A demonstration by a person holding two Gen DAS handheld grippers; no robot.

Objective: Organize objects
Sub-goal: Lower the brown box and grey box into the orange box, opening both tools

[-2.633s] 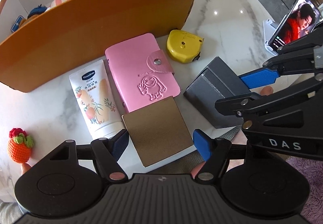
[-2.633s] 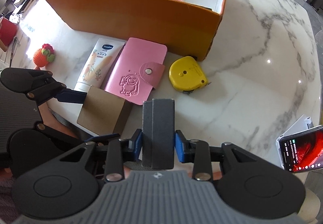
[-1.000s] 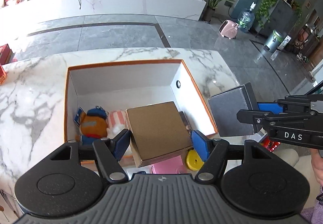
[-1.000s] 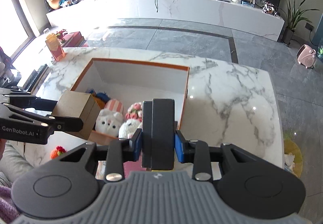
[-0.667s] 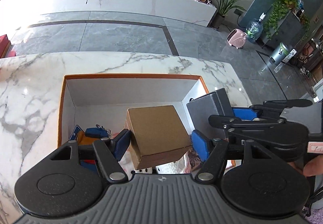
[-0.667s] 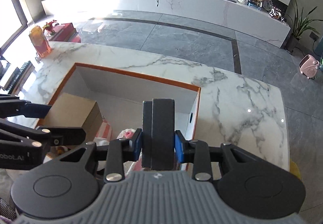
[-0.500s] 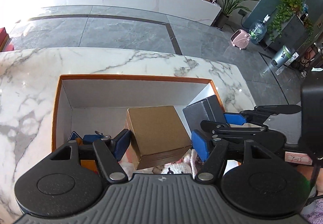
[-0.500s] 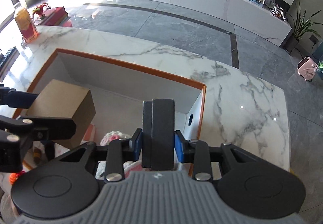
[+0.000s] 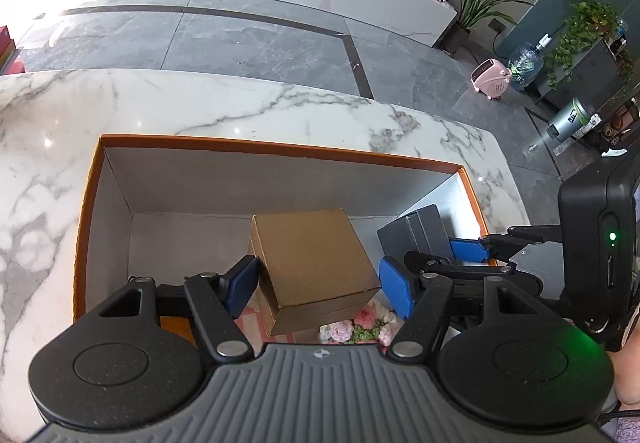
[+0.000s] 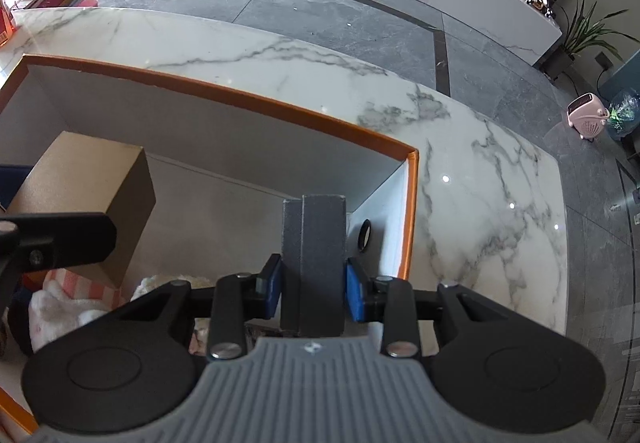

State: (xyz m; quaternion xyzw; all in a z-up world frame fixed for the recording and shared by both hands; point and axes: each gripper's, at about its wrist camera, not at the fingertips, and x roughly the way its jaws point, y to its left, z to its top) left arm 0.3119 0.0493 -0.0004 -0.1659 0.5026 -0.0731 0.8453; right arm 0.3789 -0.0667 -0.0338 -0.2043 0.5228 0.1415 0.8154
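My left gripper (image 9: 318,285) is shut on a brown cardboard box (image 9: 314,259) and holds it inside the open orange storage box (image 9: 280,150), above the soft toys. My right gripper (image 10: 313,290) is shut on a dark grey box (image 10: 314,263) and holds it upright inside the orange storage box (image 10: 224,93), near its right wall. The grey box also shows in the left wrist view (image 9: 414,237), right of the brown box. The brown box also shows in the right wrist view (image 10: 86,183), at the left.
Soft toys lie on the storage box floor: a pink crocheted flower (image 9: 356,325) and a striped pink and white plush (image 10: 68,293). The storage box stands on a white marble table (image 10: 480,203). The right wall has a round hole (image 10: 364,235).
Both grippers have carried their boxes from the table in front of the orange box, up over its front wall and down into it. Both are lower and further in than half a second ago.
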